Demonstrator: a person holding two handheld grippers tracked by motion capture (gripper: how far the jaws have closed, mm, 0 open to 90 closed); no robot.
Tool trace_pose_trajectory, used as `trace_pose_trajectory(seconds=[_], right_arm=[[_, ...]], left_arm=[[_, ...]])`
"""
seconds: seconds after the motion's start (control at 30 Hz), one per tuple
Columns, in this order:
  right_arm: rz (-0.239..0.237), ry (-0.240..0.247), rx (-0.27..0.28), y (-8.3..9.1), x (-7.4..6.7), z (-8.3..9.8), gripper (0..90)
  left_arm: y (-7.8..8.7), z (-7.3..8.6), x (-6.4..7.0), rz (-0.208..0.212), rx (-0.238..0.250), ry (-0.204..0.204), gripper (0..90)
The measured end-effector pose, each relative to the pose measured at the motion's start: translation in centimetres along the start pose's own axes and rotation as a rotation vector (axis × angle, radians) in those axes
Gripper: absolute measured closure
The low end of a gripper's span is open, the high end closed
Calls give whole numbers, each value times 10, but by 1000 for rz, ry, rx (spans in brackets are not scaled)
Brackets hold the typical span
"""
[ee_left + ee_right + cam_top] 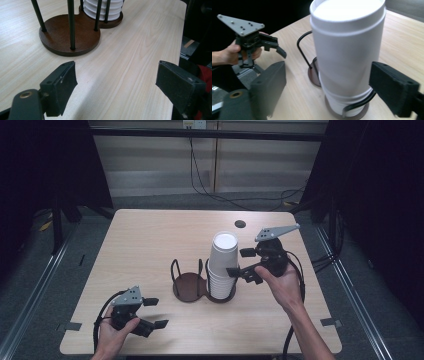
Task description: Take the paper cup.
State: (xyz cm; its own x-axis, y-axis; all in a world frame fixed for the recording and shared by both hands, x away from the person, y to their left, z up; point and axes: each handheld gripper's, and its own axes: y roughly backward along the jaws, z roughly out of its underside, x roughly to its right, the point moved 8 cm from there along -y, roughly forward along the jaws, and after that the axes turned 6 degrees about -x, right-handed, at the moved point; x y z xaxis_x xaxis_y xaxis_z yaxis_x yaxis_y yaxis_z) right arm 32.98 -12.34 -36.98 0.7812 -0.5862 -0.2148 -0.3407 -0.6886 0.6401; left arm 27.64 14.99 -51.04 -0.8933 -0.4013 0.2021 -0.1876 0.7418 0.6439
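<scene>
A tall stack of white paper cups (223,265) stands in the right ring of a dark brown two-ring wire holder (189,286). The left ring holds nothing. My right gripper (236,261) is at the stack's right side, open. In the right gripper view its jaws flank the upper cups (347,50), with a clear gap at the left jaw. My left gripper (160,312) rests low near the table's front left corner, open, with nothing between its fingers. In the left gripper view, bare tabletop lies between its jaws, and the holder base (70,35) is ahead.
The light wooden table (150,240) has a small dark round hole (240,224) near its far edge. Black cables trail from both grippers and across the floor behind. The table's right edge (178,47) lies close beside my left gripper's right jaw.
</scene>
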Motion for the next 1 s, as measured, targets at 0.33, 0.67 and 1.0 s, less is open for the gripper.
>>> trace_pose_trajectory(seconds=[0.33,0.67,1.0], right_arm=[[25,18,-59,-7,9,-23,143],[18,26,-82,-13,12,-42,146],[23,33,-130,-28,15,-47,142]], left_arm=[[-1,0,2,12,0,3,164],[1,-1,3,13,12,1,163],[2,0,4,24,8,3,163]])
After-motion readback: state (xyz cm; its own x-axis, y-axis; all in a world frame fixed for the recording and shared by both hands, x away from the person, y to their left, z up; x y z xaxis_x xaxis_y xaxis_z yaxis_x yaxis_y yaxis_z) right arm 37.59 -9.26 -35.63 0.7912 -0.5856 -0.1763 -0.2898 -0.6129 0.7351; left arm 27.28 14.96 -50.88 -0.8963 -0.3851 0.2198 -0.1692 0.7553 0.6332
